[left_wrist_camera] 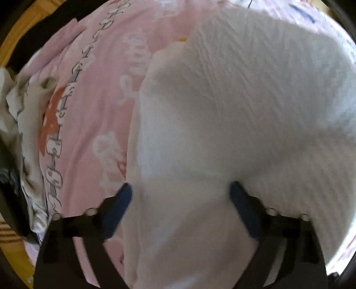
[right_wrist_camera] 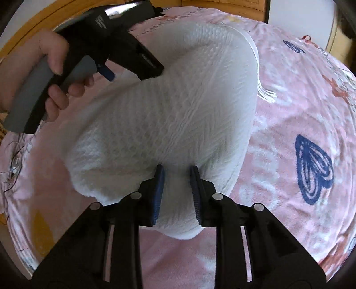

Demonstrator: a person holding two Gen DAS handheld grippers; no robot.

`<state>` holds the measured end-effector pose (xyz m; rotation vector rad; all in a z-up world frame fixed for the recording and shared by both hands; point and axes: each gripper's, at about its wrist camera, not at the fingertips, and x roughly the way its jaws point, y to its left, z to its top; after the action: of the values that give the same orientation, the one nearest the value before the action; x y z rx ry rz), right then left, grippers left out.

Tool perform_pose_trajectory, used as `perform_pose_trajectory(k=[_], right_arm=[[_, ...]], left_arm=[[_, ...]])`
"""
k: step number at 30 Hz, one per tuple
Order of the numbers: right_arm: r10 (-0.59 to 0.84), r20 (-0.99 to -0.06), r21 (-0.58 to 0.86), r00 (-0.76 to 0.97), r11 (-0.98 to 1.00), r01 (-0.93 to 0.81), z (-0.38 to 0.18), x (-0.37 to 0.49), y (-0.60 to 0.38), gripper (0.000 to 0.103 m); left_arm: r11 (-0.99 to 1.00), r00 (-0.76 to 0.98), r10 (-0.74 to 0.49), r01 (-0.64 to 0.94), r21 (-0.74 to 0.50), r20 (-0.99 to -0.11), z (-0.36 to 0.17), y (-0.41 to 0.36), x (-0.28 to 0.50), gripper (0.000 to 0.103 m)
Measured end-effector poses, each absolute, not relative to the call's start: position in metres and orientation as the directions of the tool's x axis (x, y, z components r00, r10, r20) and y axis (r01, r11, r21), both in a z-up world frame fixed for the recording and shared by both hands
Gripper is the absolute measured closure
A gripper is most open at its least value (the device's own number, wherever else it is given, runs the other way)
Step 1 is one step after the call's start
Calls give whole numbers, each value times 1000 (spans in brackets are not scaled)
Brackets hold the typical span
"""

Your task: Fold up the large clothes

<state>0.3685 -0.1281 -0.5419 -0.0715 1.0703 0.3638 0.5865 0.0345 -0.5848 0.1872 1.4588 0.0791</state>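
A large white knitted garment [right_wrist_camera: 169, 115] lies bunched on a pink printed bed cover [right_wrist_camera: 289, 111]. In the right wrist view my right gripper [right_wrist_camera: 176, 175] has its blue pads close together with a fold of the white garment pinched between them. The left gripper [right_wrist_camera: 142, 64], held by a hand, is at the garment's far left side. In the left wrist view the white garment [left_wrist_camera: 233, 111] fills the frame, and my left gripper [left_wrist_camera: 181, 189] stands with its blue pads wide apart over the cloth.
The pink bed cover [left_wrist_camera: 100, 100] carries white, blue and orange prints. A crumpled pale cloth [left_wrist_camera: 26, 111] lies at the bed's left edge. A wooden bed frame [right_wrist_camera: 222, 4] and wooden floor [left_wrist_camera: 20, 33] surround the bed.
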Motion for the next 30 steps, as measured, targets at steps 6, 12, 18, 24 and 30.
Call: perform_pose_trajectory(k=[6,12,18,24,30], right_arm=[[452,-793,415,408,892,-182,-492,395,-185,80],[503,-716,525,484,845,-103,-466,498,-229,80],[351,-901,330,256,936,-122,-528,580,-180,80],[250,-928,229,276,968,-106,-561,589,-174,81],[353,-859,352,371,933,-74,-531,556,-193,73]], left_arm=[[998,86,63,-35,61,-994,-571,54,588,29],[985,162,-55,-156,-80,-985,-509,50,525,34],[954,181,-90,-265,-137,-979,-534,31,490,31],[986,187,12,-165,-19,-982,-571,13,510,19],[996,216,0,-92,-20,-976,-548,19,507,23]])
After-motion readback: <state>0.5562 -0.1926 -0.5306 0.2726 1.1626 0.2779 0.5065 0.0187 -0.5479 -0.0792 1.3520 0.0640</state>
